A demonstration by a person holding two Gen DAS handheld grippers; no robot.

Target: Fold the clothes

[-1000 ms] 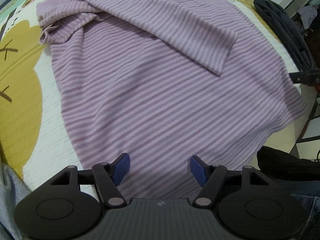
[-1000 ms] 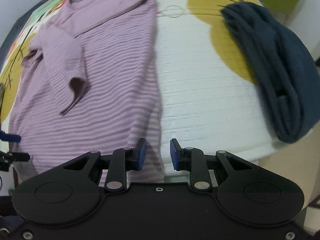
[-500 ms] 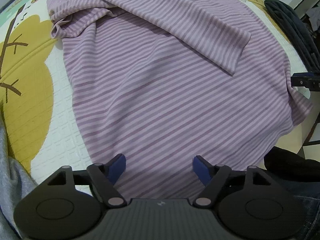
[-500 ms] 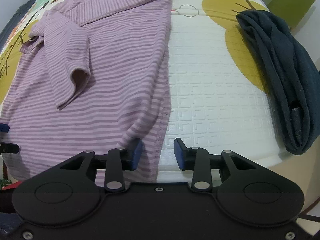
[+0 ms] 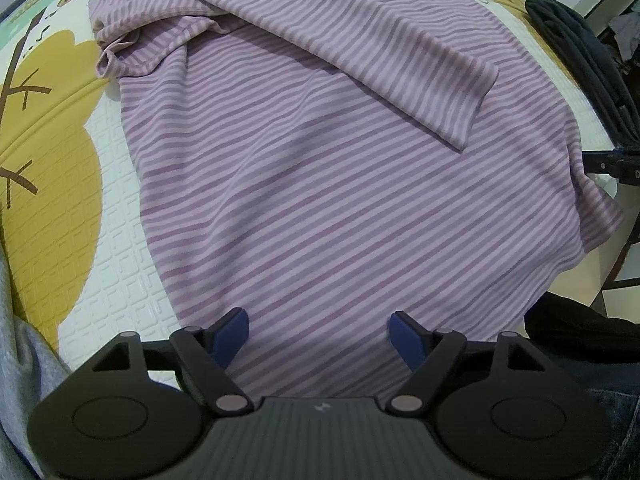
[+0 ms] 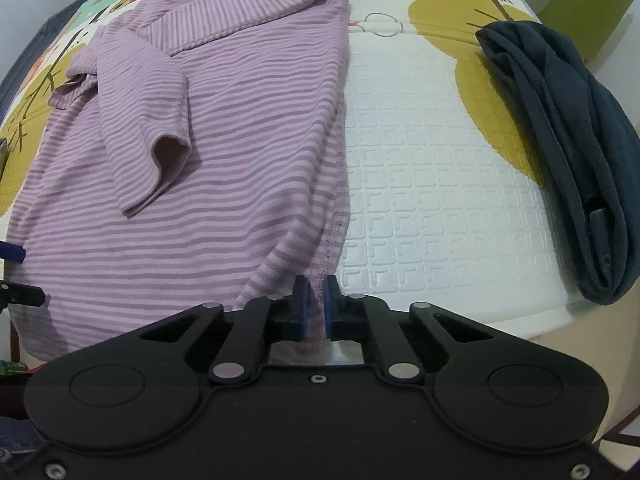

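Two grippers work the near edge of the foam mat: the right gripper pinches the striped shirt at its near right hem corner, fit for lifting that side, while the left gripper hovers spread wide over the hem's left part, holding nothing. Farther off, one sleeve lies folded across the chest, narrowing the shirt. At the mat's far right edge rests a dark garment.

A home room: a cartoon-printed foam play mat holds laundry, with a green chair beside it.
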